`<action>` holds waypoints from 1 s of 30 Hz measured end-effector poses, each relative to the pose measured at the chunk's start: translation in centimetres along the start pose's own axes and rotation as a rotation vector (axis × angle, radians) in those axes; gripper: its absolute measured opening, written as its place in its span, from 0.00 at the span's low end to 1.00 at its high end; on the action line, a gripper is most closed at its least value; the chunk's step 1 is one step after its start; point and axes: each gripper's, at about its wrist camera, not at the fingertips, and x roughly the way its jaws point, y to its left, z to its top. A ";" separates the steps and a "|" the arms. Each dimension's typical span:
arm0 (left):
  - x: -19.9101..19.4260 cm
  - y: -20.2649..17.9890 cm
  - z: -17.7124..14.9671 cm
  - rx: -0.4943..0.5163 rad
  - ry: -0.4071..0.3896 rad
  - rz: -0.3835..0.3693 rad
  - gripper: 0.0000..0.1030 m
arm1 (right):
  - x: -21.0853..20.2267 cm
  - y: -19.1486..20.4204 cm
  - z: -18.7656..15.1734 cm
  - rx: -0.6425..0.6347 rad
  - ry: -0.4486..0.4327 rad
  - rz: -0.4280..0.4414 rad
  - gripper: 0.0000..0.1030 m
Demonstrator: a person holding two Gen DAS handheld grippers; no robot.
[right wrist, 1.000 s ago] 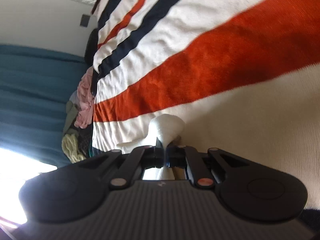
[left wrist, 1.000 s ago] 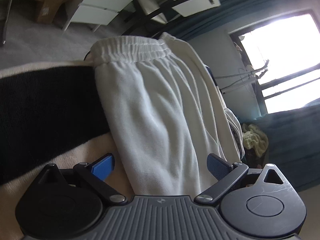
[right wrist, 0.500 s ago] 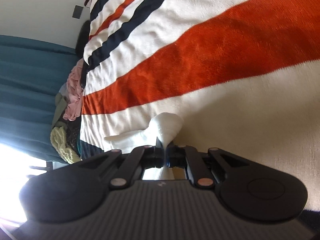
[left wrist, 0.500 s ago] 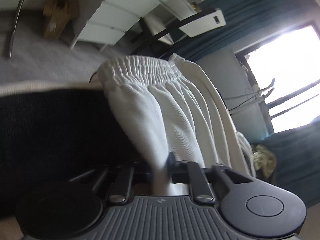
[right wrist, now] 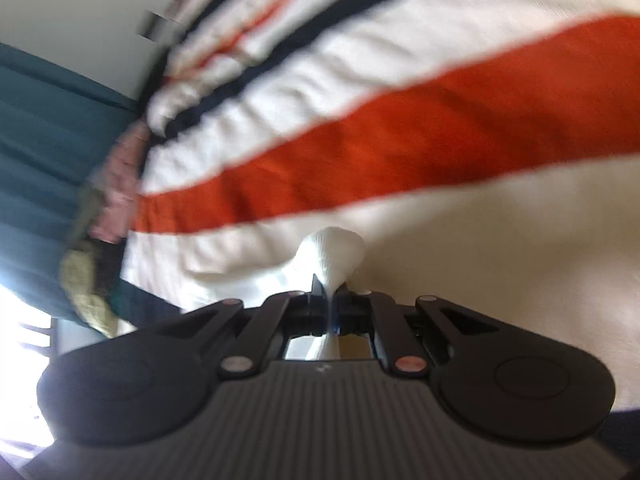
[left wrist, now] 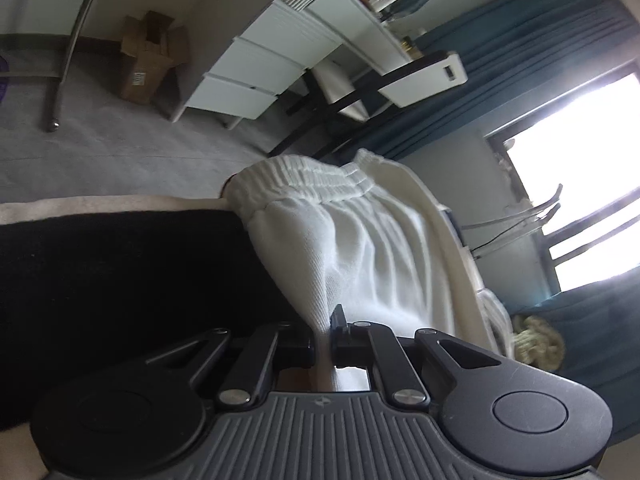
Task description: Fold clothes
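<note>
White shorts [left wrist: 360, 248] with a gathered elastic waistband [left wrist: 304, 178] lie on a striped blanket [left wrist: 120, 272], waistband at the far end. My left gripper [left wrist: 325, 334] is shut on a pinch of the shorts' near edge, and the cloth rises in a ridge toward it. In the right wrist view my right gripper [right wrist: 327, 304] is shut on another bunched corner of the white shorts [right wrist: 332, 252], which flares out just past the fingertips. Beneath it lies the blanket [right wrist: 400, 148] with orange, navy and white stripes. That view is blurred.
A white drawer unit [left wrist: 256, 76], a desk and a cardboard box [left wrist: 146, 60] stand on the grey floor beyond the bed. Teal curtains [left wrist: 520, 48] frame a bright window. A heap of other clothes [right wrist: 116, 184] lies at the blanket's far left edge.
My left gripper went from wide open around the shorts' near edge to shut on it, then lifted, pulling the cloth into a ridge. The right gripper kept its grip and tilted slightly.
</note>
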 end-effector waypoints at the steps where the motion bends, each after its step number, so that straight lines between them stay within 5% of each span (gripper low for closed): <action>1: 0.0 -0.2 0.0 0.018 0.003 0.020 0.08 | 0.2 -0.3 0.1 0.007 0.016 -0.016 0.07; 7: -1.1 -2.2 -1.0 0.162 -0.027 0.108 0.21 | -0.2 0.2 0.2 -0.039 0.029 -0.060 0.17; 10: -1.5 -2.7 -1.3 0.193 -0.029 0.144 0.54 | -0.8 0.8 0.1 -0.067 0.015 -0.085 0.36; 12: -1.8 -3.3 -1.6 0.236 -0.045 0.173 0.66 | -1.2 1.0 0.2 -0.099 0.007 -0.067 0.70; 14: -1.9 -4.2 -2.1 0.304 -0.066 0.193 0.79 | -2.0 1.9 0.2 -0.166 -0.039 -0.075 0.82; 20: -5.1 -7.9 -5.4 0.566 -0.240 0.098 0.84 | -7.3 7.8 -3.0 -0.577 -0.379 -0.031 0.81; 23: -6.2 -9.3 -7.0 0.672 -0.311 0.042 0.89 | -9.2 9.0 -4.4 -0.663 -0.416 0.067 0.81; 30: -5.9 -11.1 -10.0 0.819 -0.284 -0.006 0.89 | -12.5 11.7 -9.1 -0.926 -0.448 0.259 0.81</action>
